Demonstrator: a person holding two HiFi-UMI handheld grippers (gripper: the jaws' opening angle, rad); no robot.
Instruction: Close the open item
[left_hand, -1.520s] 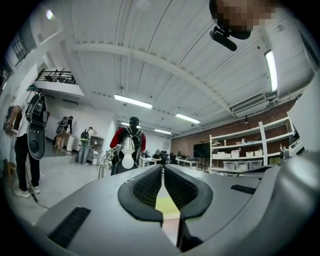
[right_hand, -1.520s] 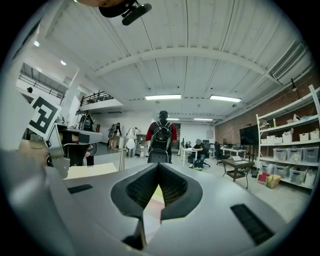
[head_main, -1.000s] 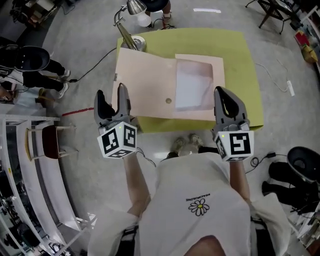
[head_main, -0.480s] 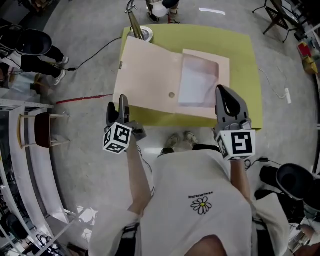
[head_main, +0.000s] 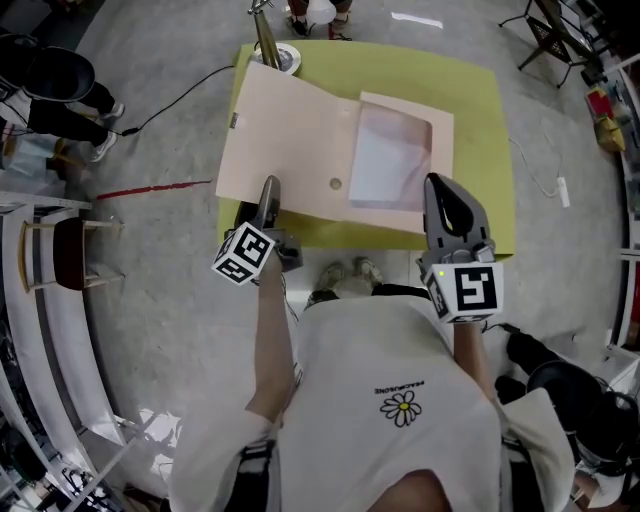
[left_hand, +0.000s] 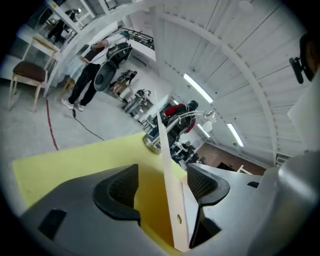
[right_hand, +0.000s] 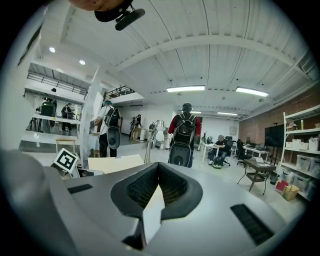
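Note:
A pale pink folder (head_main: 300, 140) lies open on the yellow-green table (head_main: 480, 120), with a white sheet (head_main: 385, 160) in its right half. My left gripper (head_main: 268, 195) is turned on its side at the near edge of the left flap. In the left gripper view the flap (left_hand: 172, 200) stands edge-on between the jaws of my left gripper (left_hand: 165, 182), which are open. My right gripper (head_main: 443, 200) sits at the folder's near right corner. In the right gripper view its jaws (right_hand: 159, 185) are shut on a thin cream edge of the folder (right_hand: 151, 217).
A desk lamp's base (head_main: 275, 55) stands at the table's far left corner, just past the folder. A chair (head_main: 75, 270) and white shelving are on the left. A black cable (head_main: 160, 100) runs over the floor. People with backpacks (right_hand: 184, 135) stand beyond the table.
My left gripper has moved forward and right, rolled onto its side, and now straddles the left flap's near edge. The right gripper has kept its place at the folder's near right corner.

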